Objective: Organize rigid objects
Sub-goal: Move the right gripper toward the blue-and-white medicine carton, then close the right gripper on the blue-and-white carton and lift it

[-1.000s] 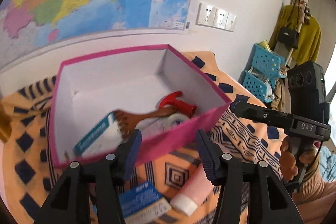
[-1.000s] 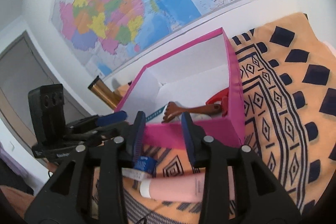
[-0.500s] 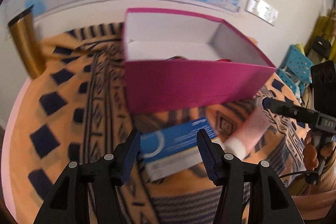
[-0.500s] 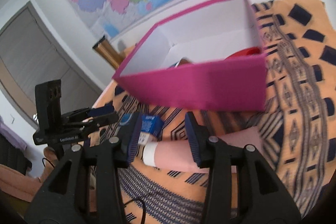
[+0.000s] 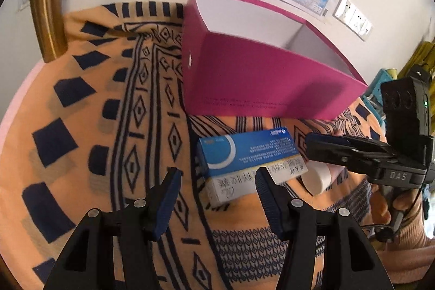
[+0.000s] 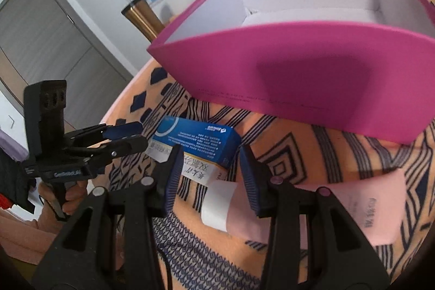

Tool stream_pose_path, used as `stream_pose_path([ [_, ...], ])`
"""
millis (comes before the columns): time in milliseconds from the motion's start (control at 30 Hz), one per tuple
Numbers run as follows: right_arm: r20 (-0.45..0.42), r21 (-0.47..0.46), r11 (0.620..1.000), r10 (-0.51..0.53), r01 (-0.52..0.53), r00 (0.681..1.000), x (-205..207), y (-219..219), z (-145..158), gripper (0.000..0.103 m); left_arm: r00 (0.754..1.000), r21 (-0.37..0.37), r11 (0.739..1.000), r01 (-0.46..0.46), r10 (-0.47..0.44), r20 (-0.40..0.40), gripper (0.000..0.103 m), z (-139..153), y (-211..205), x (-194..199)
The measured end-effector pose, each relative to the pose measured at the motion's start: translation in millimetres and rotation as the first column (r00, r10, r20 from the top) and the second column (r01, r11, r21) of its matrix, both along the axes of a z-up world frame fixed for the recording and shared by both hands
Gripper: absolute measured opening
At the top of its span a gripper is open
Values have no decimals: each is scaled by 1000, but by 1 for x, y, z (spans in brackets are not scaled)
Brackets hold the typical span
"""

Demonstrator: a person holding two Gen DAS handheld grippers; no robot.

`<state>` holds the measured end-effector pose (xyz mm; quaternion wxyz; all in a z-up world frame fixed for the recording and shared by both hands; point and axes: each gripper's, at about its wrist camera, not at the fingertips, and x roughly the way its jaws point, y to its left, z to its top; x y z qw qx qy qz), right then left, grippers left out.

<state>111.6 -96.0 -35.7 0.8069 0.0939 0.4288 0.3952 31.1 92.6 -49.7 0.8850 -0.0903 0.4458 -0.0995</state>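
Two items are left outside the pink bin (image 5: 261, 83): a blue carton (image 5: 248, 154) and a pink tube (image 6: 312, 205), lying side by side on the patterned table (image 5: 89, 110) just in front of the bin's near wall. What the bin already holds is hidden from both views, so progress inside it cannot be judged; these two look like the remaining work. The left gripper (image 5: 217, 188) hangs over the carton's near end, fingers spread wide, touching nothing. The right gripper (image 6: 209, 171) is also spread and empty, its fingers straddling the tube's white cap (image 6: 218, 204), not yet closed on it.
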Motion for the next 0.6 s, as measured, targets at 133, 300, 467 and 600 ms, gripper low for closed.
stream_pose_path([
  [133, -9, -23, 1000, 7, -7, 1000, 3, 8, -6, 45, 1000, -25, 1000, 17, -18, -18, 57, -5, -3, 1],
  [300, -5, -45, 999, 11, -11, 1000, 6, 16, -8, 45, 998, -39, 998, 43, -44, -37, 48, -10, -8, 3],
  [467, 2, -68, 997, 21, -21, 1000, 6, 23, -8, 45, 998, -45, 998, 53, -55, -36, 46, -9, -10, 3],
  [600, 5, -95, 995, 28, -27, 1000, 7, 28, -9, 45, 998, -51, 997, 52, -54, -39, 46, -10, -10, 3],
])
